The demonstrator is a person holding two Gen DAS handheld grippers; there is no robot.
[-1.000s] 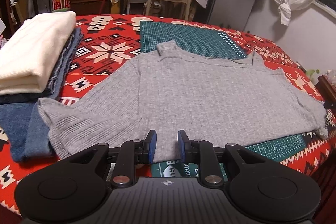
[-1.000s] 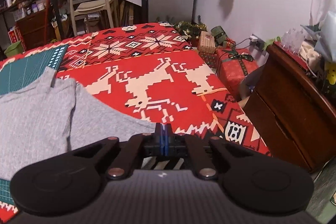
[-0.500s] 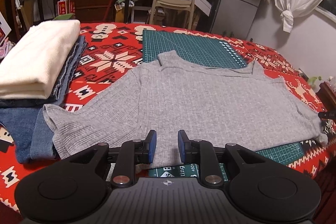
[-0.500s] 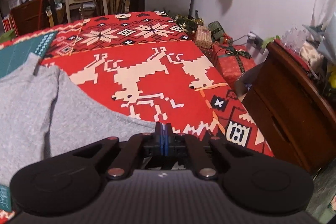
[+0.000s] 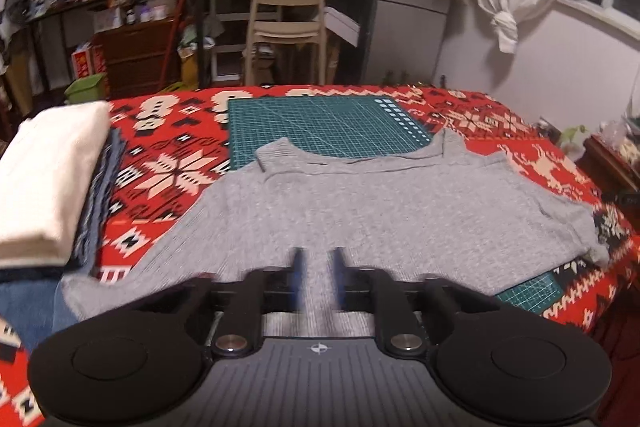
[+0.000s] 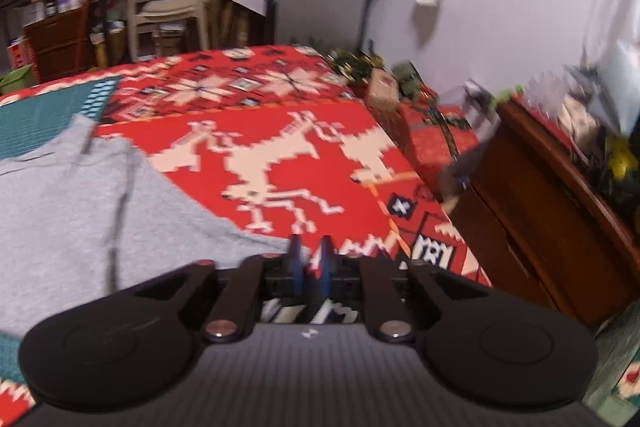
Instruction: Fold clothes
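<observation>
— Where is the grey sweater [image 5: 360, 211] lying?

— It is lying flat on the red patterned blanket [image 5: 168, 171], partly covering a green cutting mat [image 5: 320, 123], neckline facing the far side.

— And the grippers?

— The left gripper [image 5: 318, 279] is hovering over the near hem, jaws apart, holding nothing. The right gripper [image 6: 310, 259] is hanging by the sweater's right edge, jaws slightly parted, empty too.

— Anything beside it?

— A folded stack [image 5: 48, 187] is sitting at the left.
</observation>
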